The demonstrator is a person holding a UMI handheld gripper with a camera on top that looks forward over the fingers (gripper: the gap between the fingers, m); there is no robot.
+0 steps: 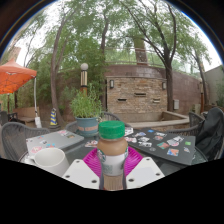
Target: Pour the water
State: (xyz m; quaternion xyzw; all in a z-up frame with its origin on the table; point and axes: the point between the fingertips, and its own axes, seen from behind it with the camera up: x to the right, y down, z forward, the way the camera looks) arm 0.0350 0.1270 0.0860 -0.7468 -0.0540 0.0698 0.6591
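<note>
Bottle: a small bottle (112, 150) with a green cap (112, 130) and a pale body stands upright between the two fingers of the gripper (112, 166), close in front of the camera.
Gripper: both pink pads (94, 160) lie against the sides of the bottle, one at each side, with no gap that I can see; the fingers are closed to the width of the bottle and have hold of it.
Bottle contents: I cannot tell if there is water inside.
Table: a dark round table (60, 142) lies beyond the fingers, outdoors on a patio.
Cup: a white cup (47, 158) sits on the table to the left of the bottle, near it but not touching.
Plant pot: a blue-grey pot (87, 125) with a green plant stands further back on the table, behind the bottle.
Cards: many small coloured cards (165, 143) are spread over the right part of the table.
Background: a brick fireplace (135, 95), a low wall and tall trees stand behind; an orange umbrella (14, 76) is at the far left.
</note>
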